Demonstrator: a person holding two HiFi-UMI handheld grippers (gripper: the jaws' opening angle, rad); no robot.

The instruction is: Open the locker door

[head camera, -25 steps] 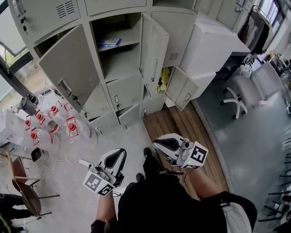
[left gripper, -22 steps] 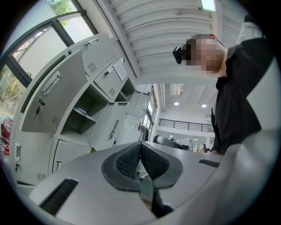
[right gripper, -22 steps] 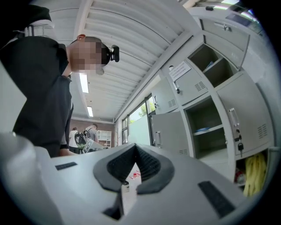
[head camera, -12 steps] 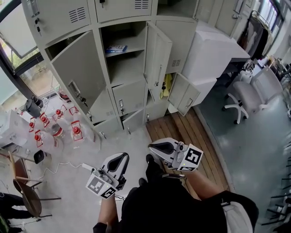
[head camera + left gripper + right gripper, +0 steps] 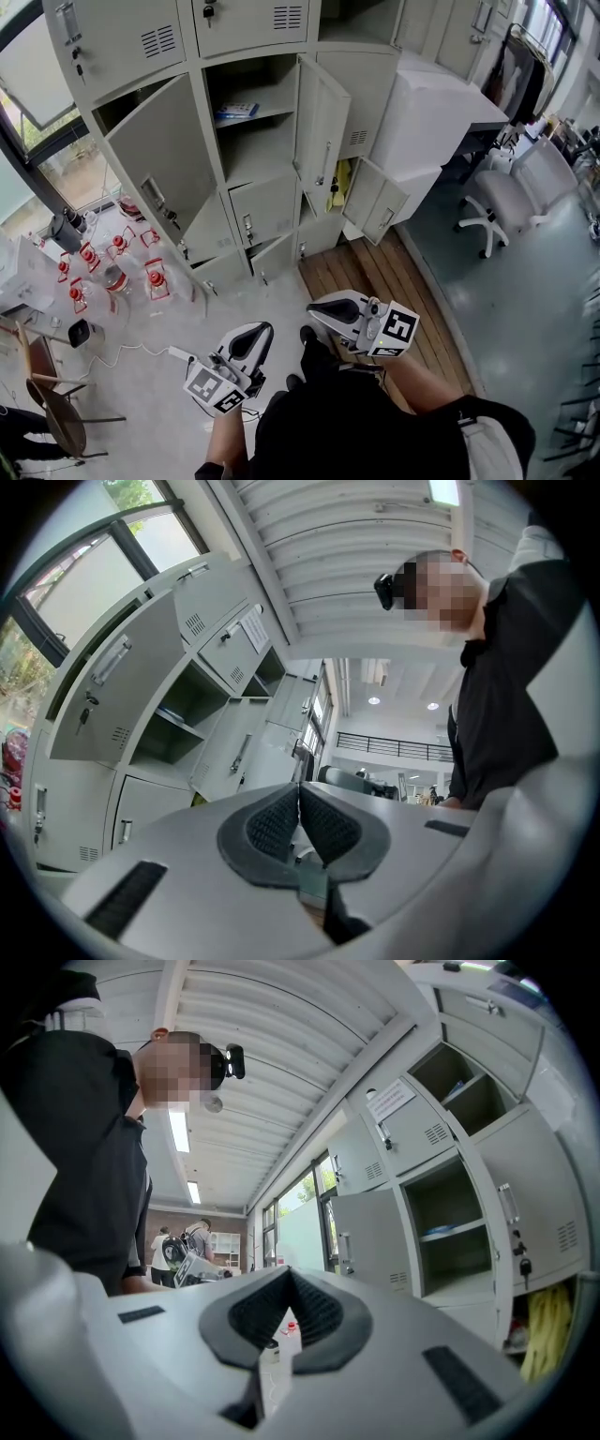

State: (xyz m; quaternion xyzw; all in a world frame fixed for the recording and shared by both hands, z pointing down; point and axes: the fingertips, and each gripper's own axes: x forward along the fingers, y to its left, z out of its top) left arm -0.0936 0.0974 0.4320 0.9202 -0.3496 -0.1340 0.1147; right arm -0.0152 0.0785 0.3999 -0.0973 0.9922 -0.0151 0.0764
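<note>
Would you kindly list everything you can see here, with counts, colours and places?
lockers: one bank, grey, top of the head view
open locker doors: at least three, grey, at the bank's left, middle and lower right
flat item: one, blue, on the open middle locker's shelf
yellow item: one, behind the middle door
bottles: several, clear with red tops, floor at left
box: one, white, right of the lockers
office chair: one, white, far right
wooden flooring: one patch, brown, before the lockers
chair: one, brown, lower left
left gripper: one, white and black, jaws together, empty
right gripper: one, white and black, jaws together, empty
</note>
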